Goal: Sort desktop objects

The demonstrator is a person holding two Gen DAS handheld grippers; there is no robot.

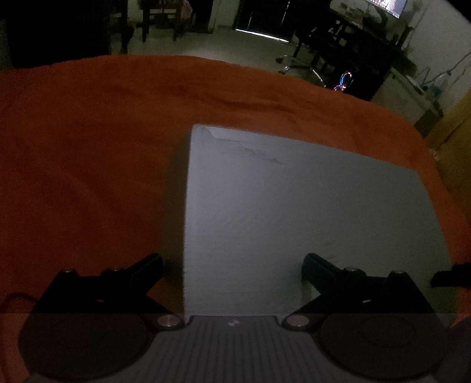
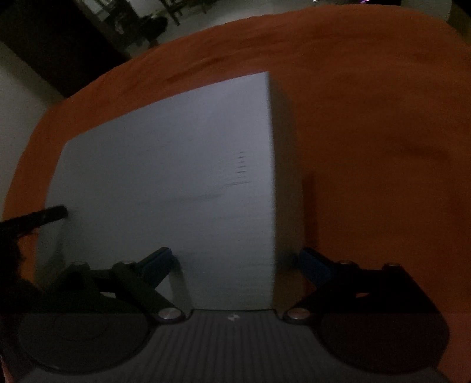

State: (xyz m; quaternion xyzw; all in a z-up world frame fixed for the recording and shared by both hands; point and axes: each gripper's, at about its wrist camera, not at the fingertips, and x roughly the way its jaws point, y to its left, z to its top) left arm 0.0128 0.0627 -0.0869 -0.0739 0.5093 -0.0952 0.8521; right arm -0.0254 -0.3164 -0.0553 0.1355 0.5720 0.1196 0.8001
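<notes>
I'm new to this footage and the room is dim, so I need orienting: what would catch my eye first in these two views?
A large pale grey box fills the middle of both views, resting on an orange cloth that covers the table. The left gripper straddles the box's left edge with its jaws wide apart, and the right gripper straddles its right edge the same way. Beyond the cloth lies a dark room with a lit screen at the far right.

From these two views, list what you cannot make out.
- White box: near edge hidden behind each gripper body in both wrist views; contents unseen.
- Faint marks on the box top, right wrist view: blurred and dim, unreadable.
- Other desktop objects: none visible on the orange cloth in either view.
</notes>
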